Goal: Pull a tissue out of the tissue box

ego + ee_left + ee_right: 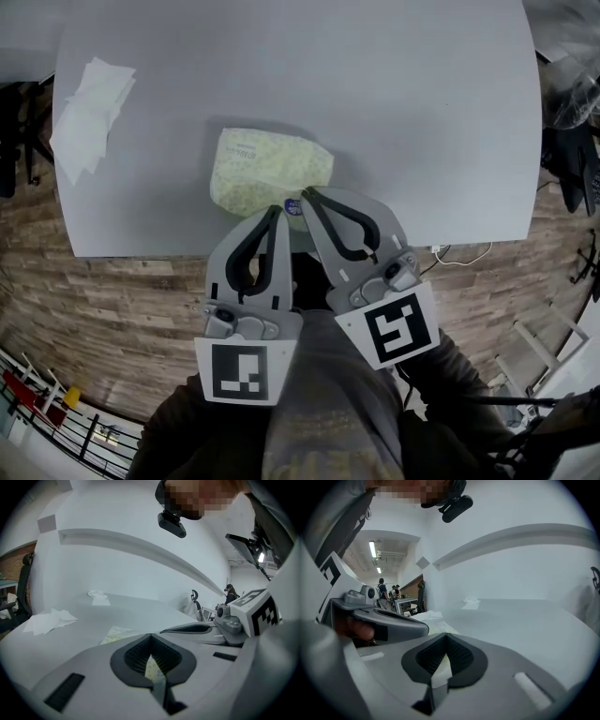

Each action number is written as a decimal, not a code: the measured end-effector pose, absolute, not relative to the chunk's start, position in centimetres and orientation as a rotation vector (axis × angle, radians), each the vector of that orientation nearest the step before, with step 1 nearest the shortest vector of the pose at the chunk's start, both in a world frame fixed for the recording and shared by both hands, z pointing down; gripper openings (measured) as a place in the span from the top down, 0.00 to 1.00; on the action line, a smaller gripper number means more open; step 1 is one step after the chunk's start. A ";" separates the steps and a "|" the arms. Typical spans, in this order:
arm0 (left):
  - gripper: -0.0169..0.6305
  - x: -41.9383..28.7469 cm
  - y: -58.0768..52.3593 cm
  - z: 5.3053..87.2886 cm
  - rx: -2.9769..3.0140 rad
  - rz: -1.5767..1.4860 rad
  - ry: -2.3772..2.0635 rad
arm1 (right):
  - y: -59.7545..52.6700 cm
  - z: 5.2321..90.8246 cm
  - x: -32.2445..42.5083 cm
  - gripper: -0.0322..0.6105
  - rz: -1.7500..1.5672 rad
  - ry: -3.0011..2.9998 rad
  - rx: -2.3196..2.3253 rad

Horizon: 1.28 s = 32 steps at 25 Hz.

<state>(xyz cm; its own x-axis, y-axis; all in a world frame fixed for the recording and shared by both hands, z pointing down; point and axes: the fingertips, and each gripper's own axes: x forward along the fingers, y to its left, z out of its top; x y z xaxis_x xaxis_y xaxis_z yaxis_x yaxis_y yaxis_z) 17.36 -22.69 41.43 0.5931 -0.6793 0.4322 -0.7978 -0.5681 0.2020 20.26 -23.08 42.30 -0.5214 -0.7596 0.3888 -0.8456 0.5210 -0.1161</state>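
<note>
A soft yellow-green tissue pack (270,169) lies on the grey table (422,112), close to its near edge. My left gripper (277,212) hovers over that near edge with its tip just short of the pack, jaws together and nothing between them. My right gripper (307,195) is beside it, tip at the pack's near right corner, also shut and empty. In the left gripper view the pack (115,633) shows just beyond the closed left gripper (151,635). In the right gripper view the closed right gripper (446,635) points across the table, with the left gripper (384,620) at its left.
Several loose white tissues (90,114) are piled at the table's far left corner, seen too in the left gripper view as loose tissues (49,619). A white cable (461,255) hangs off the near right edge. Dark gear (572,159) stands right of the table on the wooden floor.
</note>
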 end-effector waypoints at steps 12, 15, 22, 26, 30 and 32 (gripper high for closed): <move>0.98 16.5 -24.2 40.3 2.392 0.388 -1.232 | -22.1 31.8 17.1 0.95 0.394 -2.737 1.232; 0.98 15.8 -23.8 37.4 2.390 0.326 -1.251 | -22.1 28.1 16.3 0.95 0.395 -2.790 1.232; 0.98 12.3 -24.9 31.0 2.461 0.228 -1.335 | -26.4 24.9 13.7 0.95 0.352 -2.790 1.227; 0.98 7.7 -26.9 30.1 2.450 0.231 -1.355 | -30.6 24.8 9.0 0.95 0.356 -2.748 1.203; 0.98 2.0 -30.9 30.1 2.425 0.227 -1.389 | -37.3 26.4 3.8 0.95 0.338 -2.707 1.191; 0.98 -1.2 -32.9 30.4 2.396 0.228 -1.423 | -40.9 27.7 0.7 0.95 0.327 -2.684 1.173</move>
